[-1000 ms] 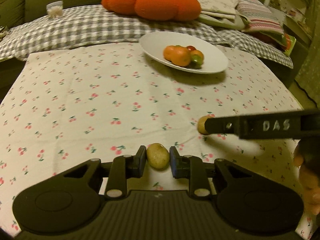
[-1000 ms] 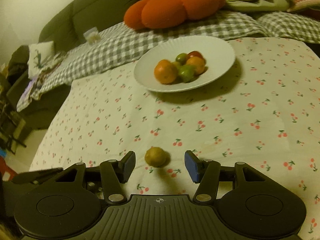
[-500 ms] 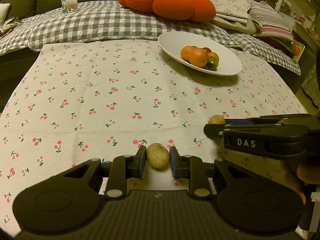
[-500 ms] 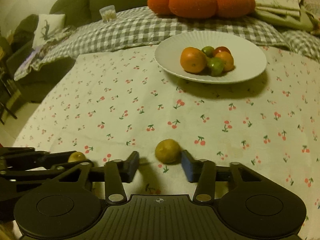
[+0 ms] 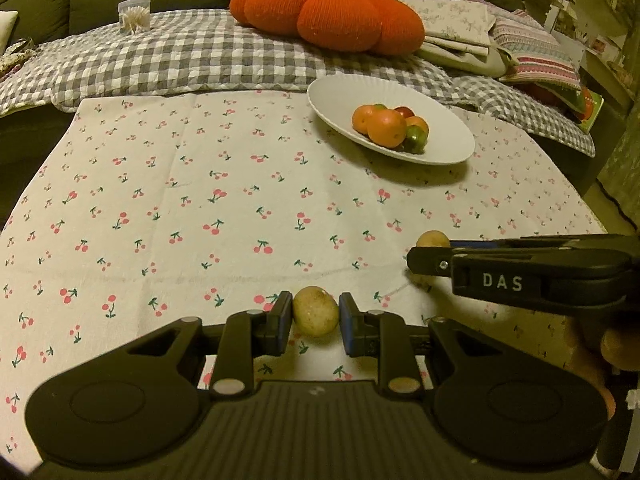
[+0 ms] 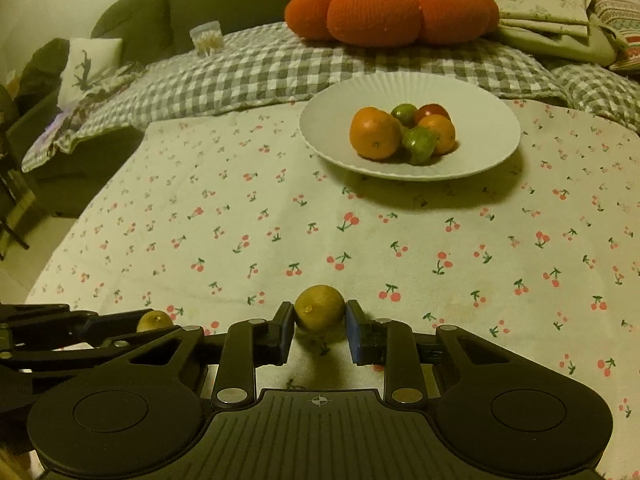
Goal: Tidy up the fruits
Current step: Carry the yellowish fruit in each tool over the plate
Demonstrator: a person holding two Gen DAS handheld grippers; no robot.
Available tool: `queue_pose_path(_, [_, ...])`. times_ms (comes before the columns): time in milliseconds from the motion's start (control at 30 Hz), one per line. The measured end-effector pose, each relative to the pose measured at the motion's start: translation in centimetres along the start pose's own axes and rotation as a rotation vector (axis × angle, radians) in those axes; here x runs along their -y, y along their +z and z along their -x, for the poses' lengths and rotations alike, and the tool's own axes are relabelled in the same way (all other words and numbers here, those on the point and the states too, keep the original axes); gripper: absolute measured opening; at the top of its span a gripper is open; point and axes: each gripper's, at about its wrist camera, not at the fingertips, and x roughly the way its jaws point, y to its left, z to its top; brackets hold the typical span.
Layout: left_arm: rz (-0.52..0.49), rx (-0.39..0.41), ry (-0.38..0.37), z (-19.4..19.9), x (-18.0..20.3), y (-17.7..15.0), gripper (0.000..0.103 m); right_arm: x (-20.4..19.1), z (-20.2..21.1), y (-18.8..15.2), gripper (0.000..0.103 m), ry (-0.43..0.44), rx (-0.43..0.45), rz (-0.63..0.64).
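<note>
My left gripper [image 5: 315,317] is shut on a small yellow-brown fruit [image 5: 315,311], held just above the cherry-print cloth [image 5: 200,216]. My right gripper [image 6: 319,322] is shut on a second yellow-green fruit [image 6: 319,307]. Each gripper shows from the side in the other's view: the right gripper [image 5: 424,254] with its fruit [image 5: 433,239], and the left gripper [image 6: 156,326] with its fruit [image 6: 154,320]. A white plate [image 5: 448,136] at the far right of the table holds several oranges and green and red fruits [image 5: 386,128]; it also shows in the right wrist view [image 6: 480,100].
Behind the table a sofa carries a checked blanket [image 5: 192,56], an orange pumpkin cushion [image 5: 328,16], folded cloths [image 5: 456,36] and a small box [image 5: 135,14]. The table's left edge drops to the floor [image 6: 24,264].
My right gripper has closed onto its fruit, which lay between open fingers a second ago. Both grippers have lifted and drawn back a little. My left gripper has kept its fruit.
</note>
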Motion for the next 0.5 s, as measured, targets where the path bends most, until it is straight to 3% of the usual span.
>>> queue_pose_path(500, [0.017, 0.080, -0.023, 1.4, -0.3, 1.4, 0.023, 1.3, 3.4, 1.4, 0.026, 0.034, 0.089, -0.043])
